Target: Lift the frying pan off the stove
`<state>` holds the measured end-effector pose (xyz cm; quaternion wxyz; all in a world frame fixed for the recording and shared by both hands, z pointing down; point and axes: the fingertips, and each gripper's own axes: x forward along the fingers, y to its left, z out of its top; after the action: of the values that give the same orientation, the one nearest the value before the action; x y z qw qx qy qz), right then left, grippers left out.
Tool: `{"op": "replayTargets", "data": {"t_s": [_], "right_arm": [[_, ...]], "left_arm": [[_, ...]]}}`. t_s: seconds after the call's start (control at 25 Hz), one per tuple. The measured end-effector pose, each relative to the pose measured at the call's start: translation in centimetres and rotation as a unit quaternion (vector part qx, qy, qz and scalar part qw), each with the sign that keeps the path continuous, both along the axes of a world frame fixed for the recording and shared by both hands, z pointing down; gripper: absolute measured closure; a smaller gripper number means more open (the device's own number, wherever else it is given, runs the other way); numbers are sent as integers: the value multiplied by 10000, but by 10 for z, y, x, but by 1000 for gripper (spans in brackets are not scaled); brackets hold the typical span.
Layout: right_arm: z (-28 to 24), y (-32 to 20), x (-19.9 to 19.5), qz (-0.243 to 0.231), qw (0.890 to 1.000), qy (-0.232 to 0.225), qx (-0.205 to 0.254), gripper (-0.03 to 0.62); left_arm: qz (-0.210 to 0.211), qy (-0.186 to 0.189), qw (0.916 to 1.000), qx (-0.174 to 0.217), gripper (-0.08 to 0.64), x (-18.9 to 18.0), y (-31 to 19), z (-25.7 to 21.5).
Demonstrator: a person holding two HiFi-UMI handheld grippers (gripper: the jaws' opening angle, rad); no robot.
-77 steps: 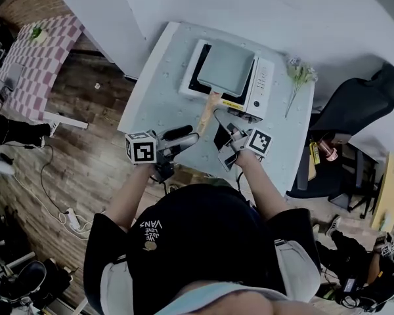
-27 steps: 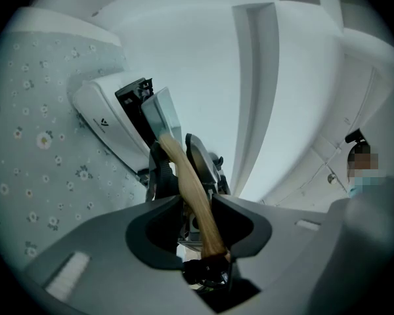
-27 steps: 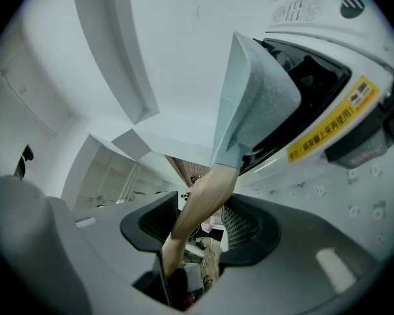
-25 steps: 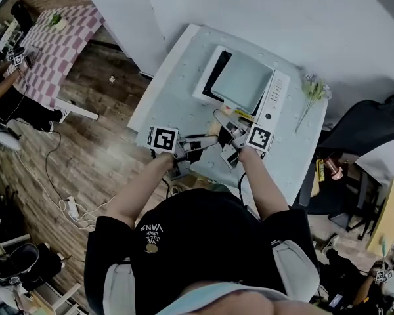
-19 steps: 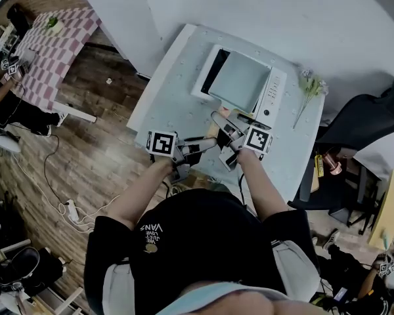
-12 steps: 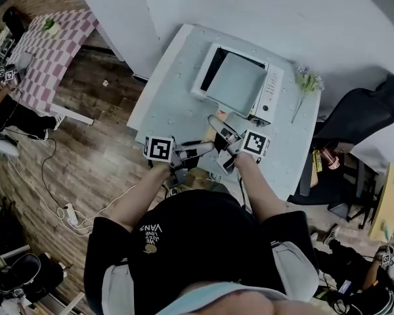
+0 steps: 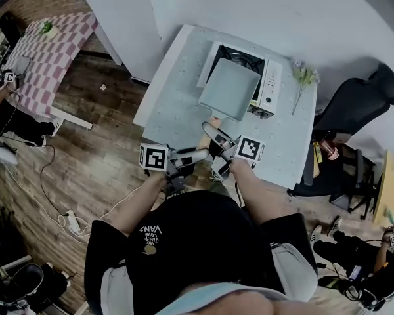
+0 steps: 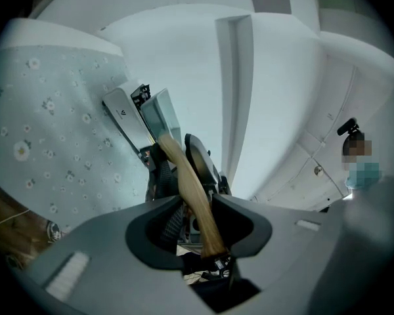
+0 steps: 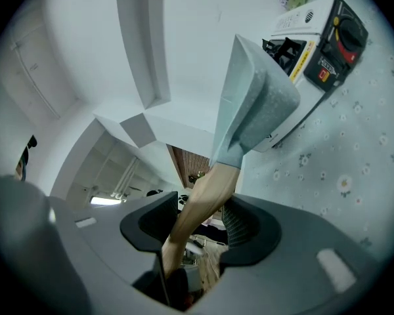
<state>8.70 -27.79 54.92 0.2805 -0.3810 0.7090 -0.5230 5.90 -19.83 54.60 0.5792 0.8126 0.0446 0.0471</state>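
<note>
**A:** Head view first: where's the frying pan [image 7: 228,87]?

**B:** It sits skewed over the near edge of the stove [image 7: 270,84]. Part of it overhangs the table [image 7: 174,90], and the burner [image 7: 240,59] behind it is uncovered. I judge it is off the burner, but I can't tell how much air is under it.

**A:** And the fingers?

**B:** Both pairs are clamped on the wooden handle [image 9: 203,195]. In the left gripper view the handle runs up between the left gripper's fingers [image 8: 159,223], which are closed on it near its butt end. In the right gripper view the right gripper's fingers [image 9: 244,223] pinch the same handle, and the pan rises straight ahead with the stove beyond it.

**A:** Which grip is closer to the pan?

**B:** The right gripper [image 7: 218,148]. It holds the handle further forward, and the left gripper [image 7: 196,155] comes in from the other side just behind it. Both point roughly level.

**A:** So what does the next move hang on?

**B:** The handle's long axis runs from the fingers away from the person and into the pan. All the weight sits out ahead of both grips, over the stove's edge. To clear the stove, the pan probably has to come along that axis towards the person, with the handle kept level so the far lip doesn't dip onto the stove.
</note>
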Motion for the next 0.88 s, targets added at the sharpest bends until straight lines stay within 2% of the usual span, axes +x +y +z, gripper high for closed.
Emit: {"op": "replayTargets", "data": {"t_s": [0.12,0.32,0.56,0.72,0.88], "right_arm": [[-2,6,-17,-37,9997,203,134,387],[1,16,-47,40,10000,32,-19,387],[2,26,-77,42,10000,64,-9,387],[-4,28,-97,-83,9988,378,309,387],[3,33,-119,-12,10000,61,53,387]], "left_arm": [[28,5,10000,25,425,-18,7,-1],[40,15,10000,63,425,-48,16,0],[14,96,9998,149,425,-77,25,1],[-57,52,10000,2,425,-98,31,4],[-107,110,9999,41,425,-118,33,4]]}}
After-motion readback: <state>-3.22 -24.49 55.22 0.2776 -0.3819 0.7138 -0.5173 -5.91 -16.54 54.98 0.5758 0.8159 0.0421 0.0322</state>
